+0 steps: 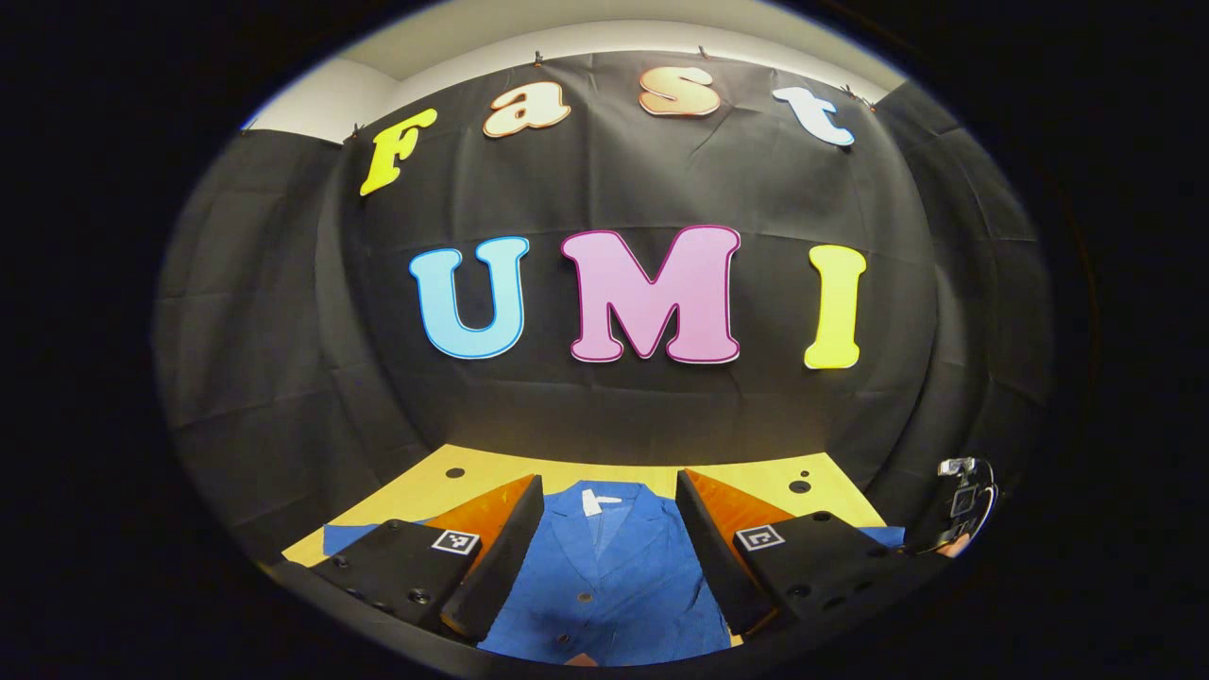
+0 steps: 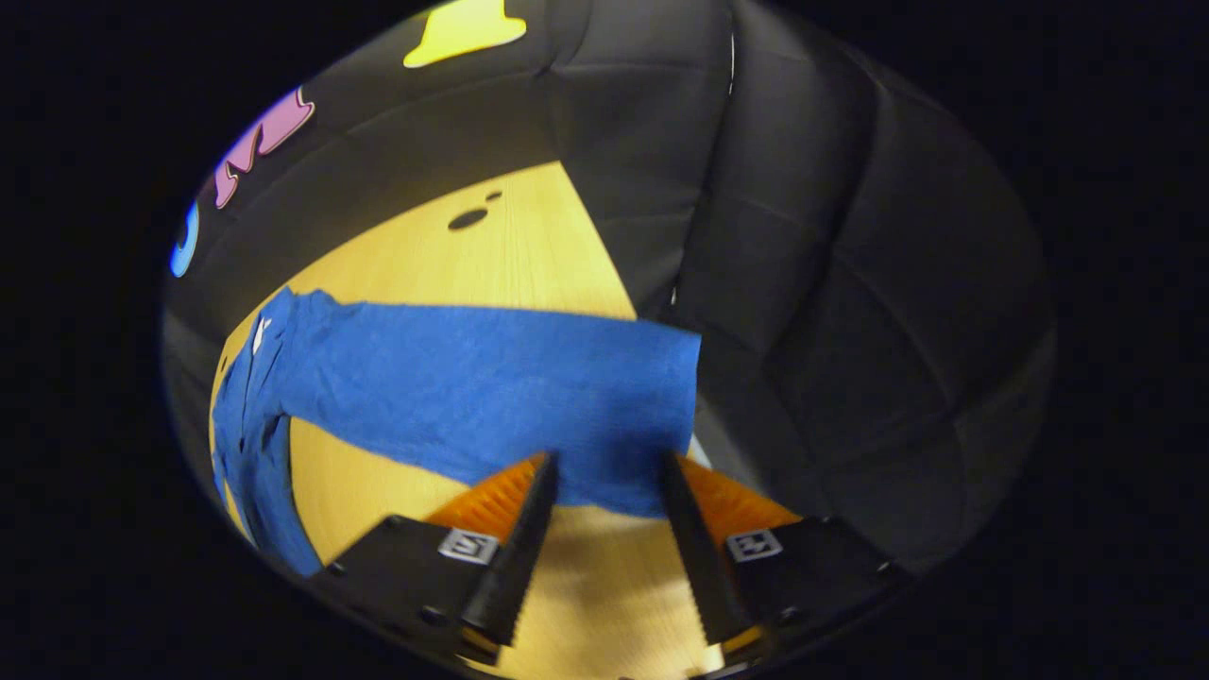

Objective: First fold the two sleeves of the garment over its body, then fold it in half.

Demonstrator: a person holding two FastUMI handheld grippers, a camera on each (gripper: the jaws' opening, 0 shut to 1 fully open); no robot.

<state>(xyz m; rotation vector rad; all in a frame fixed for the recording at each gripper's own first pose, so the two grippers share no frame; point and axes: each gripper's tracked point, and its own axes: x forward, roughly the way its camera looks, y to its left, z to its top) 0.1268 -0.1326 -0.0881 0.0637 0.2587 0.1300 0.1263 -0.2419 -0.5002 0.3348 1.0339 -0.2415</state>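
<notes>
On the yellow worktop [image 2: 425,264] the blue jacket [image 1: 604,576] lies flat, sleeves unfolded. I hold my right claw [image 2: 604,491] released over the sleeve cuff [image 2: 652,416], ready to pinch; left claw [image 1: 604,538] released above the body.

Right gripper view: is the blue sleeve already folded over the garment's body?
No, the sleeve lies stretched out flat on the yellow table.
</notes>
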